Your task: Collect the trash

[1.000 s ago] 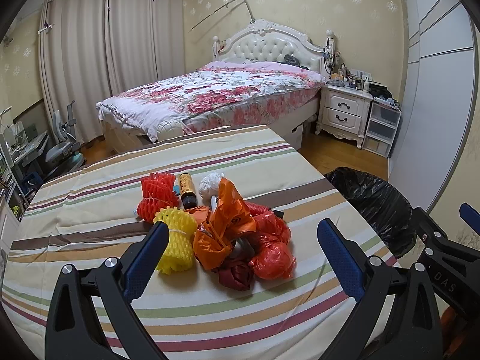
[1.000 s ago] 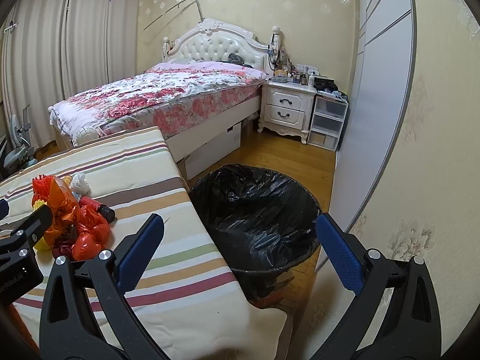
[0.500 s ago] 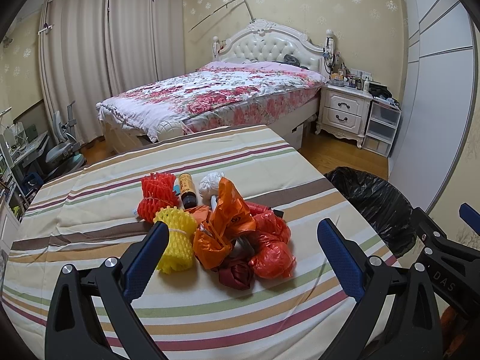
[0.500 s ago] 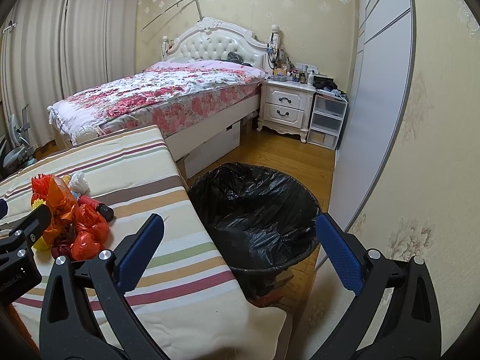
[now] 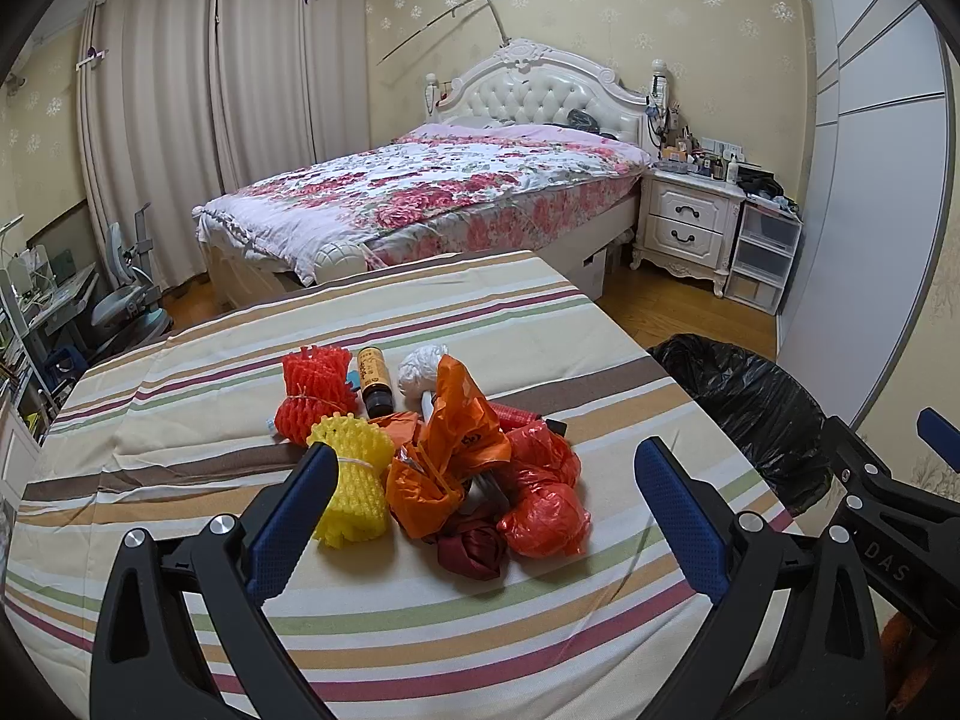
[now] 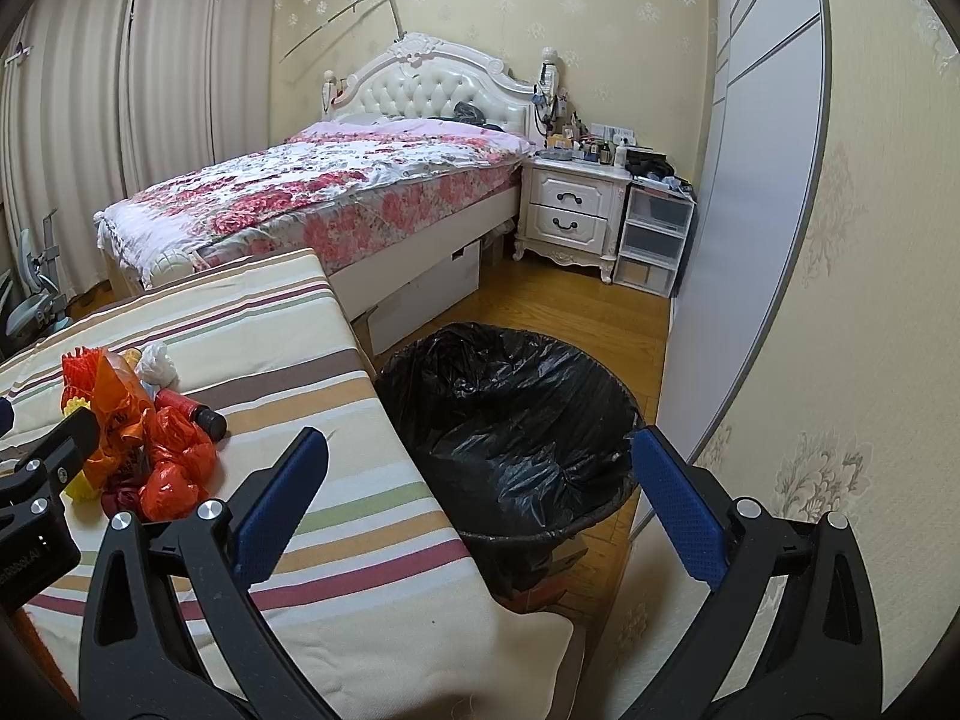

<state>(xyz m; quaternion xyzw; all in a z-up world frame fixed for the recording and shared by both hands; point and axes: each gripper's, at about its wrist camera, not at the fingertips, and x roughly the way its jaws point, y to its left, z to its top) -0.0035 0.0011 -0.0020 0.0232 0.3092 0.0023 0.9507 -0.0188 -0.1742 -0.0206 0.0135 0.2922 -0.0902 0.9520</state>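
Both tongs, left [image 5: 486, 474] and right [image 6: 480, 462], stay gaping (nothing moved).

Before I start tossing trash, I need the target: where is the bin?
The bin, lined with a black bag, stands on the wood floor just off the right edge of the striped table, straight ahead in the right wrist view.
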